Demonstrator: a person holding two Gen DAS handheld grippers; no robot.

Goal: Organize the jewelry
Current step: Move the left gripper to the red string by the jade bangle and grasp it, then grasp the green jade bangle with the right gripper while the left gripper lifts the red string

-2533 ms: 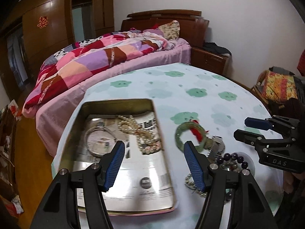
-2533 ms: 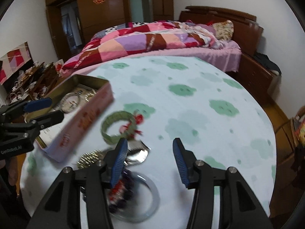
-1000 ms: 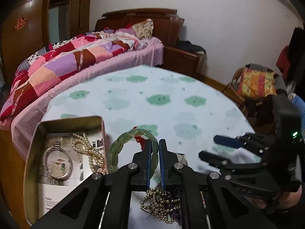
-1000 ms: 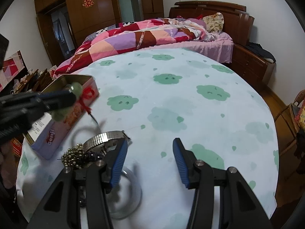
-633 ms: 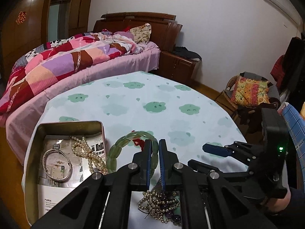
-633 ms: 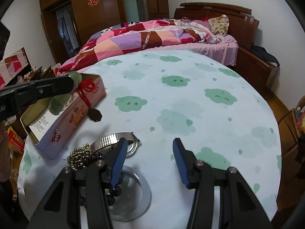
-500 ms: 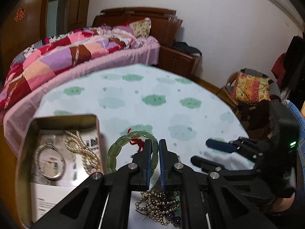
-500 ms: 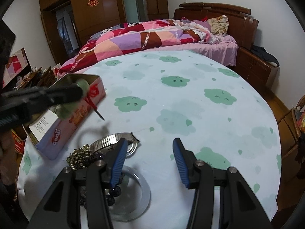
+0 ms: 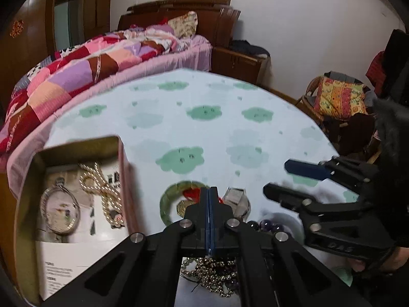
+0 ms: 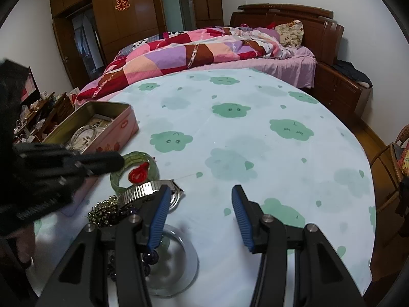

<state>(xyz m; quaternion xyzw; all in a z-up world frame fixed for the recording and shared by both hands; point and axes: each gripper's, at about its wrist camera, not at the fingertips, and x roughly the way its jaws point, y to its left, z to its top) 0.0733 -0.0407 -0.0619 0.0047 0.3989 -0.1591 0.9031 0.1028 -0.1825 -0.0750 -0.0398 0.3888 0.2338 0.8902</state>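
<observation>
A green jade bracelet (image 9: 167, 204) with a red knot lies flat on the tablecloth beside the open tin (image 9: 76, 147); the right wrist view shows this bracelet (image 10: 139, 160) resting against a metal watch (image 10: 145, 192). My left gripper (image 9: 209, 197) hovers just over the bracelet's rim, jaws closing pad on pad with nothing visible between them. In the tin lie a pearl necklace (image 9: 102, 186) and a silver bangle (image 9: 60, 209). My right gripper (image 10: 199, 215) stands open over bare cloth, near a glass dish (image 10: 173, 263).
Gold beads (image 9: 214, 268) and dark purple beads (image 9: 265, 226) are heaped near the watch. The round table (image 10: 255, 133) has a cloud-print cloth. A bed (image 10: 191, 51) stands behind it and a cushioned chair (image 9: 337, 97) to the right.
The bracelet, pinched in my left gripper and held up by the tin's edge, now lies on the table next to the tin. The left jaws have come fully together. The right gripper stayed put.
</observation>
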